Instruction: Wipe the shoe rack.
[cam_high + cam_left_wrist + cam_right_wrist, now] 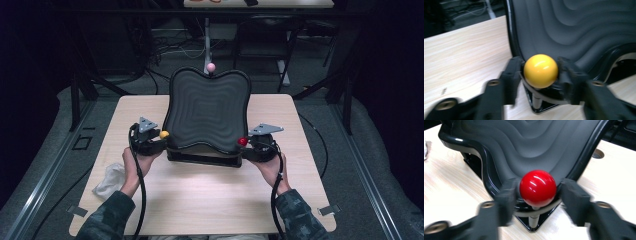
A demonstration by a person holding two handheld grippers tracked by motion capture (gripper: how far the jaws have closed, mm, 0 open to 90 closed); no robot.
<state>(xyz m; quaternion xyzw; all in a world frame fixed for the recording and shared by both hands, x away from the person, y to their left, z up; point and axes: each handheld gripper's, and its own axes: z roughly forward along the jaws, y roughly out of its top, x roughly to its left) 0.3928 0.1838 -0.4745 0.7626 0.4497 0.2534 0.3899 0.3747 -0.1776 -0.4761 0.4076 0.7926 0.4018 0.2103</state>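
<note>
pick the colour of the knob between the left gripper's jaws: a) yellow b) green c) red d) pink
a) The left gripper has a yellow knob between its jaws at the near left corner of the black wavy board; the red knob sits at the right gripper, and the pink knob is at the board's far edge.

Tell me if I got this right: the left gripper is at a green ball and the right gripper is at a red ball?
Not quite. The ball at the left gripper is yellow, not green, as the left gripper view shows. The right gripper is indeed at a red ball.
</note>
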